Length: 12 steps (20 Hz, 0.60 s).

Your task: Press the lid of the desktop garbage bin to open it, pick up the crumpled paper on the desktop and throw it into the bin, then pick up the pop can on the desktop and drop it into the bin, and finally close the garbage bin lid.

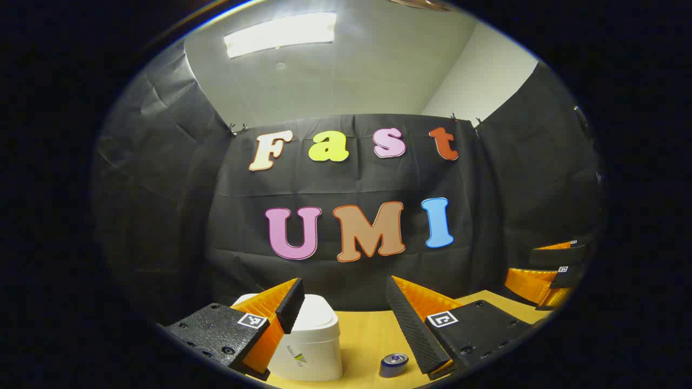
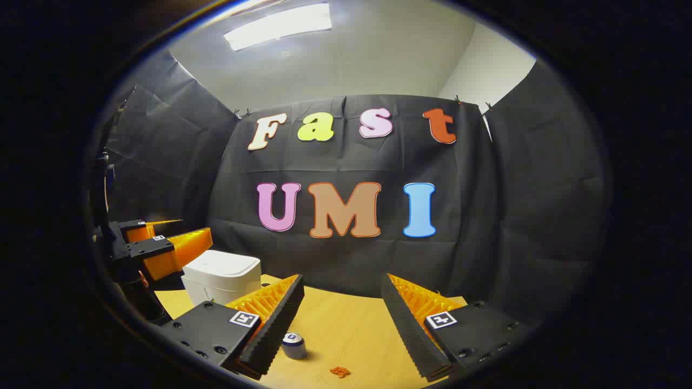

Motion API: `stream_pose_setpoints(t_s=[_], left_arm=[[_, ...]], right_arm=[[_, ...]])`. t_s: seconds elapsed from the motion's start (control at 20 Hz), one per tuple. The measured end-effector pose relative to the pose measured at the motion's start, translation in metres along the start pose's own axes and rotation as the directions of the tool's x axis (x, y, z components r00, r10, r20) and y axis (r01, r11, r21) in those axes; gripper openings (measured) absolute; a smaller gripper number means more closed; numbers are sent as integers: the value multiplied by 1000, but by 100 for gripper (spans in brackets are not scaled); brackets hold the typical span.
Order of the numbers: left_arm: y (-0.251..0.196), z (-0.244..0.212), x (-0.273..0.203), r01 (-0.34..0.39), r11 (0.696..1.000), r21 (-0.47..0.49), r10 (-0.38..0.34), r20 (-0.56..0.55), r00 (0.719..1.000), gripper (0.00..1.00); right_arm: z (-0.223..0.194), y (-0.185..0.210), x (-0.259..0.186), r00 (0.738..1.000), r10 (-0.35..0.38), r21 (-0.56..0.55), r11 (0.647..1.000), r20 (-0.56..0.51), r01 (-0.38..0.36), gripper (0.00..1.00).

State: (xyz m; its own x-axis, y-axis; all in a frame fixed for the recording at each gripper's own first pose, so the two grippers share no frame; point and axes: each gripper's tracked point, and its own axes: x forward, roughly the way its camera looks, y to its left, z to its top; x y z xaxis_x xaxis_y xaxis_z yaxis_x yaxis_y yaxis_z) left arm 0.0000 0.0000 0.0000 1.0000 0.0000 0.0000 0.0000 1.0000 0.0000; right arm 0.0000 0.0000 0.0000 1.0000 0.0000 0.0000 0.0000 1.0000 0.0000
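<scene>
Left claw (image 1: 340,319) is released, jaws spread wide, holding nothing; I have it hovering above the near edge of the counter (image 1: 367,329), nose toward the booth wall. Between its fingers and low to the left sits the white garbage bin (image 1: 311,340), lid (image 1: 319,313) down flat. Nothing pressed yet, as far as I can judge. Just right of the bin, near the inner face of the right finger, stands the pop can (image 1: 393,364), upright, top facing me.

Right claw (image 2: 343,324) is likewise released and empty, jaws apart, held over the counter's middle. From the right gripper view the bin (image 2: 221,278) sits far left with its lid shut, the left claw (image 2: 162,246) above and beside it. The can (image 2: 293,346) stands just by my left finger, untouched. A small orange scrap (image 2: 340,371) lies on the counter further right; too small to name. Crumpled paper: cannot pick it out in either view.

Progress: I judge the task not started. Lid to open, paper and can to drop in, lid to close, all left.

Writing: bin front carries a small logo and word, too blurred to read. Can top unreadable.
</scene>
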Motion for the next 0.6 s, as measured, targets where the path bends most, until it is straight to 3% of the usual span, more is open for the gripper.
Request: stream_pose_setpoints(t_s=[0.2, 0.3, 0.6], left_arm=[[0, 11, 7, 35, 999, 7, -35, 31, 999, 97], [4, 12, 6, 28, 999, 18, -29, 47, 998, 94], [13, 5, 3, 7, 1000, -26, -6, 36, 999, 97]], right_arm=[[7, 2, -3, 999, -30, 12, 999, 25, 30, 96], [6, 1, -2, 998, -47, 21, 999, 31, 46, 96], [7, 12, -1, 999, -37, 30, 999, 21, 37, 96]])
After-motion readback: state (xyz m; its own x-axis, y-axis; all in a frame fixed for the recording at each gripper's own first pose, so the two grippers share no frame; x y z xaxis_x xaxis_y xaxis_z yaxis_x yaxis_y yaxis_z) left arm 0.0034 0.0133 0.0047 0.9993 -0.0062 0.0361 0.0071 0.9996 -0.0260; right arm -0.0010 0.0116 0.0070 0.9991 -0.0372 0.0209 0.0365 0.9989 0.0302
